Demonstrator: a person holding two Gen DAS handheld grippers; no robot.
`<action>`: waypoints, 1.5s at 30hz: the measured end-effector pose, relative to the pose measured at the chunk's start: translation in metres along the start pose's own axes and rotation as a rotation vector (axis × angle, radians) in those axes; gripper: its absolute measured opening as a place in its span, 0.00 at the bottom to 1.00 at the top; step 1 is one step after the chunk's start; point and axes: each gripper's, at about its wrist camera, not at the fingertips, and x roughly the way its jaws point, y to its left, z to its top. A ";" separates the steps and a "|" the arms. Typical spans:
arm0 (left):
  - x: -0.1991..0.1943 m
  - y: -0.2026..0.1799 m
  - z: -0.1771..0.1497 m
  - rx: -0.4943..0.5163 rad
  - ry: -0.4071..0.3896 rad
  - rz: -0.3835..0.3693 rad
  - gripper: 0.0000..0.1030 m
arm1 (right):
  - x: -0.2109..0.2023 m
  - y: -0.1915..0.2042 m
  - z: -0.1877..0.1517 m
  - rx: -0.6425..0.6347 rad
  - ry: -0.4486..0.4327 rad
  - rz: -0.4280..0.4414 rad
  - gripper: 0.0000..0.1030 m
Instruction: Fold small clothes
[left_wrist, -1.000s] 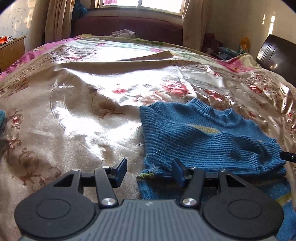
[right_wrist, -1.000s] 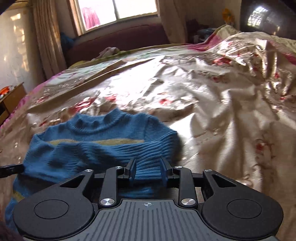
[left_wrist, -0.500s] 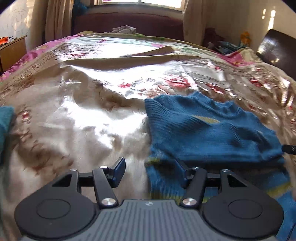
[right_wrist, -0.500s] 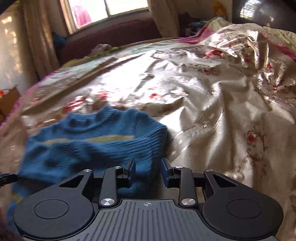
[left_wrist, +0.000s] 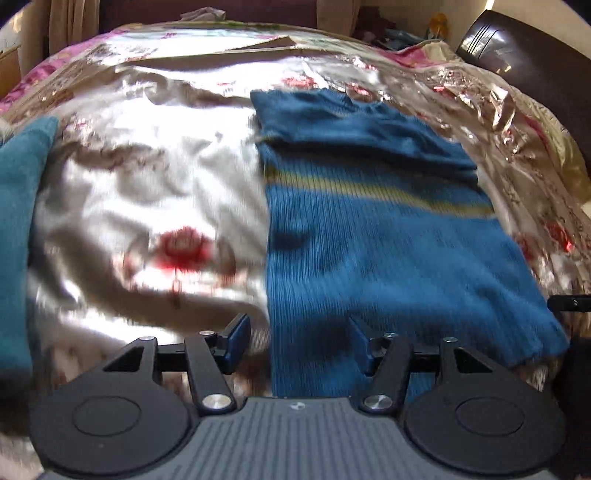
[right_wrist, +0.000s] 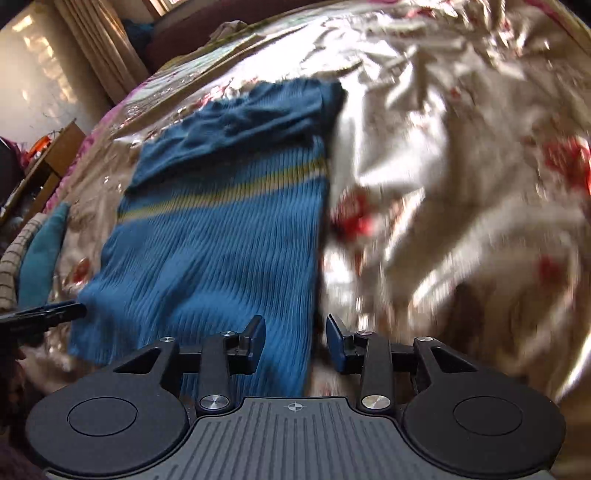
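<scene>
A small blue ribbed sweater (left_wrist: 384, 236) with a yellow stripe lies flat on the shiny floral bedspread (left_wrist: 147, 192), its sleeves folded across the chest at the far end. My left gripper (left_wrist: 297, 345) is open and empty over the sweater's near left hem edge. In the right wrist view the sweater (right_wrist: 218, 240) lies lengthwise, and my right gripper (right_wrist: 295, 341) is open and empty over its near right edge. The tip of the other gripper shows at the frame edge in each view.
A teal cloth (left_wrist: 18, 229) lies at the bed's left side, also in the right wrist view (right_wrist: 42, 254) beside a striped fabric. A dark headboard (left_wrist: 532, 70) stands at the right. A wooden table (right_wrist: 40, 173) and curtains are beyond the bed.
Both grippers pulled back toward the sweater's hem and rose, tilting down. The right gripper opened and let go of the sweater. The whole sweater body now shows.
</scene>
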 end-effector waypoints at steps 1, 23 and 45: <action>-0.001 0.001 -0.003 -0.015 0.003 -0.003 0.60 | -0.001 -0.002 -0.004 0.019 0.003 0.009 0.35; 0.006 0.001 -0.014 -0.038 0.017 -0.025 0.31 | 0.011 -0.007 -0.011 0.167 0.017 0.094 0.12; 0.011 0.008 -0.012 -0.073 0.054 -0.081 0.44 | 0.015 -0.016 -0.008 0.195 0.050 0.116 0.21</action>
